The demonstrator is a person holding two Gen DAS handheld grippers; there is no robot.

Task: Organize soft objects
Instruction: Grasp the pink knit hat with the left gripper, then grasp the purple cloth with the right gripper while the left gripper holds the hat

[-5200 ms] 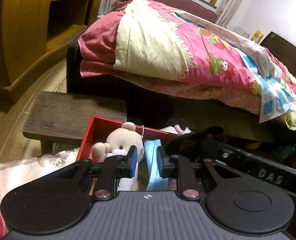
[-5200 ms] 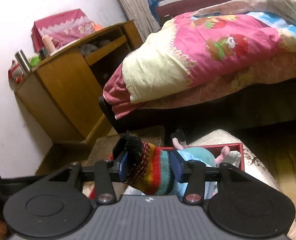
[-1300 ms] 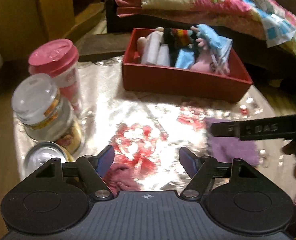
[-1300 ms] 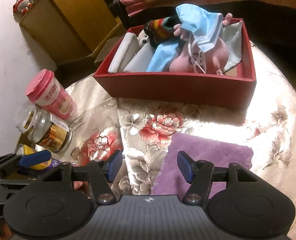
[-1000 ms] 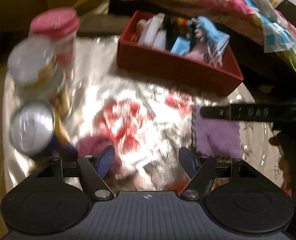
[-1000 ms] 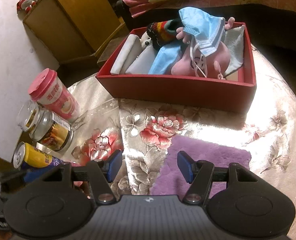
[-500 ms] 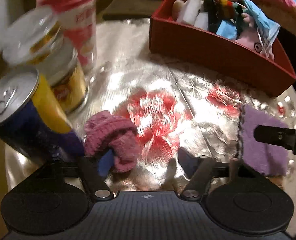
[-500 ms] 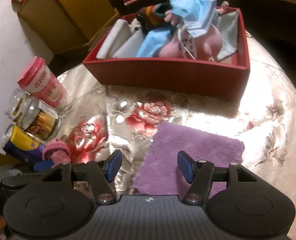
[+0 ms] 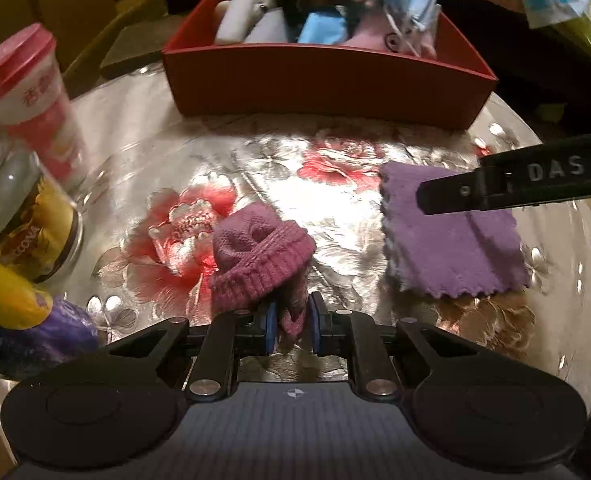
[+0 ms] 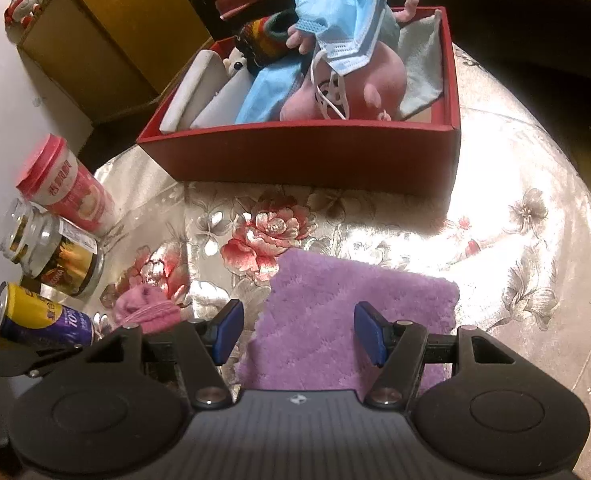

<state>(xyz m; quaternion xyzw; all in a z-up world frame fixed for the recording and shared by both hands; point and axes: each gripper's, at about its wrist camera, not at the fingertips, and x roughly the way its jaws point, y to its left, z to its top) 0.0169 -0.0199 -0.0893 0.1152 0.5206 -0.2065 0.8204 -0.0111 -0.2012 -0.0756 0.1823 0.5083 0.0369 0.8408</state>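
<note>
Pink knit sock (image 9: 261, 254) on table (image 9: 347, 216), near edge pinched by left hand-held gripper (image 9: 289, 326), pads nearly shut on it. Step: pickup; next likely lift, carry to red box (image 9: 327, 80). Right hand-held gripper (image 10: 297, 332) wide open, empty, over purple cloth (image 10: 355, 312).

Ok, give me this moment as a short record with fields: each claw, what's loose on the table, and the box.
left claw: shut on pink knit sock
right claw: open, above purple cloth
red box: holds face mask, pink plush, striped sock
table edge: pink-lidded cup, glass jar, yellow can
</note>
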